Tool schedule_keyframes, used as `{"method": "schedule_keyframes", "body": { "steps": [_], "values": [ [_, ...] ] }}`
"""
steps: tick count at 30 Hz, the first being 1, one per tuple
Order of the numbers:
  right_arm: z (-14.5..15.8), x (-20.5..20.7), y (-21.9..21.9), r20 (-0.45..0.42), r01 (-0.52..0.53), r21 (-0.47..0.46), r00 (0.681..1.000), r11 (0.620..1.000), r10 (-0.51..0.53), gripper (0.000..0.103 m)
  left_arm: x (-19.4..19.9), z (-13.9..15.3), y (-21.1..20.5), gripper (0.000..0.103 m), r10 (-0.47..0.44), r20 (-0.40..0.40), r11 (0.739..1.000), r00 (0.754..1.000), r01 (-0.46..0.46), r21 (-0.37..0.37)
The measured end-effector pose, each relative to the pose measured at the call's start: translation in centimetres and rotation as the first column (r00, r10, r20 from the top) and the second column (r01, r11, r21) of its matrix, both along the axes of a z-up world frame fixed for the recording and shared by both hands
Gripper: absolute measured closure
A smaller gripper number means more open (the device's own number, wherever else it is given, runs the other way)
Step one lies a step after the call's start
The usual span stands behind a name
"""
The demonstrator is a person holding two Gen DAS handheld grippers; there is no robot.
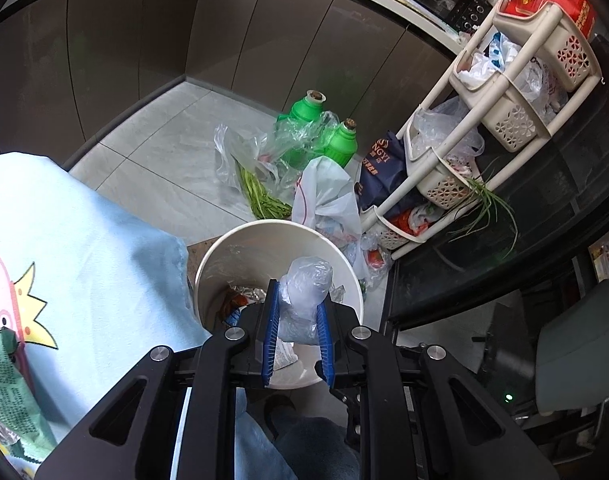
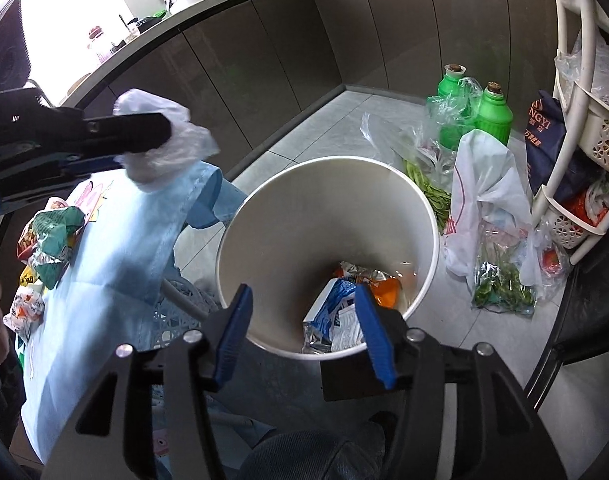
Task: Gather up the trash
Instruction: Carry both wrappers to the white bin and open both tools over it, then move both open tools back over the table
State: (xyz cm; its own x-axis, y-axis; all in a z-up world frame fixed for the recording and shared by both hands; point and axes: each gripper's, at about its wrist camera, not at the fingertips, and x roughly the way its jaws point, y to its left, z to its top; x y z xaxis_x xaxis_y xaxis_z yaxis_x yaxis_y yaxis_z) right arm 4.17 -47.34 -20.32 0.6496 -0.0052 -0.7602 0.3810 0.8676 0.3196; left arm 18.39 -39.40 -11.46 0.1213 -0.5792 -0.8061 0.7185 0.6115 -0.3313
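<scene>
Pinching plastic wad (image 1: pixel 304 284) – L claw (image 1: pixel 296 300) | R claw (image 2: pixel 304 312) wide, empty

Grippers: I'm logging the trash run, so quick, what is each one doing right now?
Left gripper: shut on a crumpled clear plastic bag, above the bin.
Right gripper: open, nothing in it, over the bin.

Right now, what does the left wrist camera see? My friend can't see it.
The left gripper squeezes a crumpled clear plastic bag above a white bin with wrappers inside. Behind stand two green bottles.
</scene>
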Motion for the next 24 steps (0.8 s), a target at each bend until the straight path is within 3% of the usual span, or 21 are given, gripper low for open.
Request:
{"method": "schedule_keyframes", "body": {
  "steps": [4,7,8,9,11,14,18,24],
  "values": [
    [0.2,-0.1,0.1,0.005,-0.002,-0.008,1.000,1.000,0.002,0.038,0.0,-0.7,-0.6,0.083,-0.004,0.001,1.000,1.000,0.004,0.018],
    [0.3,-0.1,0.2,0.011,-0.007,-0.015,1.000,1.000,0.007,0.028,0.2,-0.6,-0.4,0.042,0.025,0.017,1.000,1.000,-0.025,0.016],
    [0.3,0.0,0.3,0.014,-0.008,-0.021,1.000,1.000,0.008,0.027,0.2,-0.2,0.0,0.023,0.056,0.039,0.998,0.998,-0.056,0.006],
    [0.4,0.0,0.3,0.015,-0.008,-0.025,1.000,1.000,0.009,0.025,0.2,0.1,0.3,0.013,0.083,0.060,0.997,0.995,-0.083,-0.006],
    [0.3,0.1,0.4,0.016,-0.008,-0.026,1.000,1.000,0.009,0.019,0.3,0.6,0.9,0.009,0.116,0.082,0.993,0.990,-0.114,-0.028],
    [0.4,0.2,0.4,0.015,-0.010,-0.023,1.000,1.000,0.010,0.016,0.5,1.2,1.3,0.009,0.132,0.085,0.991,0.988,-0.130,-0.029],
    [0.9,0.3,0.7,0.024,-0.025,-0.024,0.999,0.999,0.026,0.004,0.6,1.6,1.6,0.009,0.148,0.093,0.989,0.985,-0.147,-0.018],
    [2.8,0.1,1.4,0.049,-0.029,-0.051,0.998,0.998,0.032,0.004,-0.2,3.3,3.1,0.009,0.163,0.101,0.986,0.981,-0.161,-0.032]
  ]
}}
